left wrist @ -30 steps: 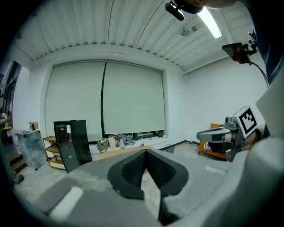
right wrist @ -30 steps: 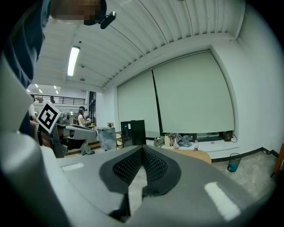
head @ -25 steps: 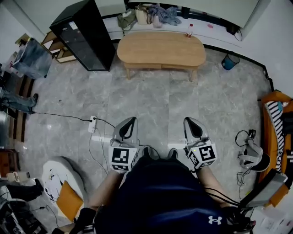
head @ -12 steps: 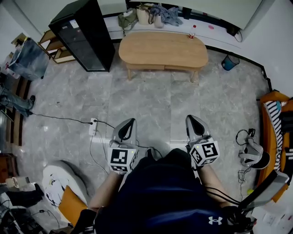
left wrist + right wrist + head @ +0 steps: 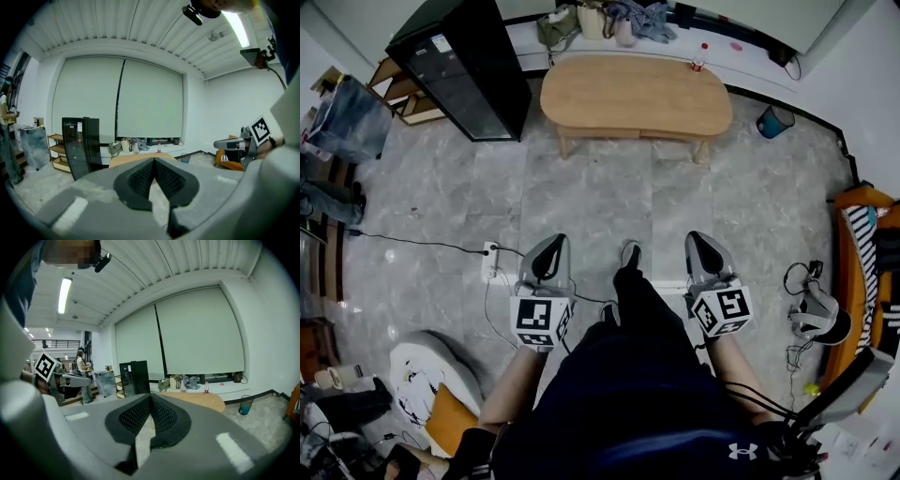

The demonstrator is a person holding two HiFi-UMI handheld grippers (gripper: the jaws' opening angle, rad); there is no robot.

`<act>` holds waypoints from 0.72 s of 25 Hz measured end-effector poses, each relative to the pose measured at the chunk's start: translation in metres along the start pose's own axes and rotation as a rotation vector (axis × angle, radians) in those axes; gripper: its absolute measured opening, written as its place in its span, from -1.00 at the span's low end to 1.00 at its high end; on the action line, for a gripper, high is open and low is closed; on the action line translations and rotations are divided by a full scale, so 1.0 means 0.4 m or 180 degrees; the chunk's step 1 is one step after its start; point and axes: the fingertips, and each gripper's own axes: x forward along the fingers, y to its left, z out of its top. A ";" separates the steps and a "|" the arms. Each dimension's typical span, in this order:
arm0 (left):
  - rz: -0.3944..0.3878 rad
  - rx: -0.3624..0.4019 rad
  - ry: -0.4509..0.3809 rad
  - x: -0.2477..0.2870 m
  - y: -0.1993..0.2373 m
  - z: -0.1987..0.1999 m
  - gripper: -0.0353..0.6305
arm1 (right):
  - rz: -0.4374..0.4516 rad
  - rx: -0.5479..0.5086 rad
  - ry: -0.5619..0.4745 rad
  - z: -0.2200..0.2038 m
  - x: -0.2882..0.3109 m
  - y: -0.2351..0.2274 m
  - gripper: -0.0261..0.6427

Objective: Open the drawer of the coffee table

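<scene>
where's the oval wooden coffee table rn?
Head view, top centre: the oval wooden coffee table stands right of the tall black cabinet, just before the white ledge.

The coffee table (image 5: 636, 94) is set far ahead, before a ledge (image 5: 675, 42) on which bags and clothes (image 5: 623, 17) are piled. A cabinet (image 5: 455, 66) is placed to its left, a bin (image 5: 775, 121) to its right. The left tool (image 5: 557, 240) and right tool (image 5: 697, 236) are held side by side, well apart from the table. A power strip (image 5: 490, 261) is laid on the floor (image 5: 609, 206) just left of the left tool.
</scene>
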 end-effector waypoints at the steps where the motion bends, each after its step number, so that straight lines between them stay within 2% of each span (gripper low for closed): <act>1: 0.0023 0.0007 0.0015 0.018 0.015 0.002 -0.89 | 0.0021 0.0013 0.0005 -0.001 0.027 -0.007 -0.91; 7: 0.0082 0.0065 0.0254 0.151 0.063 0.030 -0.89 | 0.0124 0.0101 0.0022 0.022 0.191 -0.079 -0.91; 10: 0.0092 0.0180 0.0258 0.231 0.086 0.075 -0.89 | 0.0181 0.0086 0.0038 0.052 0.270 -0.117 -0.91; 13: 0.0142 0.0196 0.0303 0.310 0.109 0.112 -0.89 | 0.0265 0.0081 0.0035 0.076 0.358 -0.155 -0.91; 18: 0.0215 0.0302 0.0297 0.424 0.121 0.130 -0.89 | 0.0365 0.0132 0.0020 0.087 0.468 -0.226 -0.91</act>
